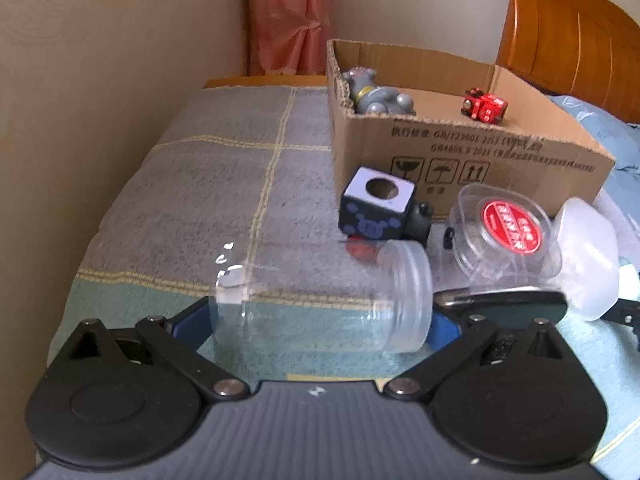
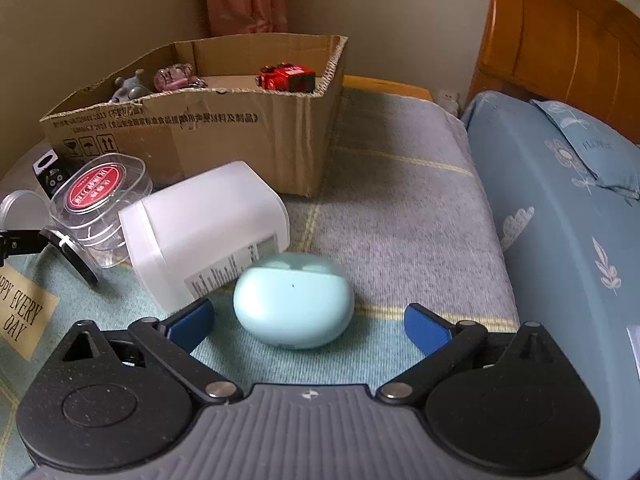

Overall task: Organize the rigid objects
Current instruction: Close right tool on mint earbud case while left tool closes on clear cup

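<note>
the left gripper point(image 1: 320, 322) is held low over the bed point(image 1: 224, 184), its blue pads closed on a clear plastic jar point(image 1: 324, 300) that lies sideways between them, ribbed neck to the right. just past the jar stands a dark cube with a round hole point(image 1: 376, 204), and right of it a clear tub with a red label point(image 1: 508, 228) leans against a frosted white container point(image 1: 592, 256).

the right gripper point(image 2: 308, 326) hovers low with its jaws spread wide and nothing gripped; a pale blue earbud case point(image 2: 294, 304) rests on the blanket between the pads, nearer the left one and touching neither. the frosted white container point(image 2: 208, 228) lies tipped just left of it.

the cardboard box point(image 2: 224, 132) sits behind everything. in it, from left to right: a grey figurine point(image 2: 128, 88), a pink translucent piece point(image 2: 176, 76) and a red toy point(image 2: 286, 77).
</note>
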Tool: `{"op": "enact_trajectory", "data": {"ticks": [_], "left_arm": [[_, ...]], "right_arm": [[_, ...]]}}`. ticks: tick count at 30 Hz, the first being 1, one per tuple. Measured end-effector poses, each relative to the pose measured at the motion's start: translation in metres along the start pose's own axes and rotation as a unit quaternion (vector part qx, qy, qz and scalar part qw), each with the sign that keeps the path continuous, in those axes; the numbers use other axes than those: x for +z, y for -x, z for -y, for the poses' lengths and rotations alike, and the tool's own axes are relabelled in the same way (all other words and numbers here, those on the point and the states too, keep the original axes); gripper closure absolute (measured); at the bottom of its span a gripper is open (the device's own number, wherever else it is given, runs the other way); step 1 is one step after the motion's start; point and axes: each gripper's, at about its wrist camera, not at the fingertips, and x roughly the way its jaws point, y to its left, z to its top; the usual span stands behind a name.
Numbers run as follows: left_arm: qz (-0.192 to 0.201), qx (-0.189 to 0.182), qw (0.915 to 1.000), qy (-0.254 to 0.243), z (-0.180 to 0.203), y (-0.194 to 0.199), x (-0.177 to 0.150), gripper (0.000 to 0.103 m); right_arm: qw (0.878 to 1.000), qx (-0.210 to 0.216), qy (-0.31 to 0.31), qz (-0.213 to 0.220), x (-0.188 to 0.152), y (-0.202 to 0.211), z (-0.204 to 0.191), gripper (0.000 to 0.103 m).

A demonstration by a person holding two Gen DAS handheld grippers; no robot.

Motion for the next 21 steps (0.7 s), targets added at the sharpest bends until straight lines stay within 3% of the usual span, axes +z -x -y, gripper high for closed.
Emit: {"op": "enact_trajectory", "data": {"ticks": [8,12,16,21], "left_arm": [[0.004,0.007,1.0000,-0.001,0.004,0.002,0.006,0.001],[-0.001,0.004,1.0000,0.004,0.003,0.003,0.008,0.003],[-0.003,0.000,1.0000,0.002,0.002,0.004,0.011,0.013],[-0.006,-0.010,0.9998,-0.014,0.001,0.009,0.015,0.013]], "right_arm": [[1.000,0.016,0.018,0.005,0.003,0.004,-0.002,0.019],[1.000,0.017,0.019,0.006,0.005,0.007,-0.003,0.036],[1.000,0.013,0.018,0.003,0.006,0.007,-0.004,0.037],[1.000,0.007,0.019,-0.002,0.004,0.011,-0.005,0.037]]}}
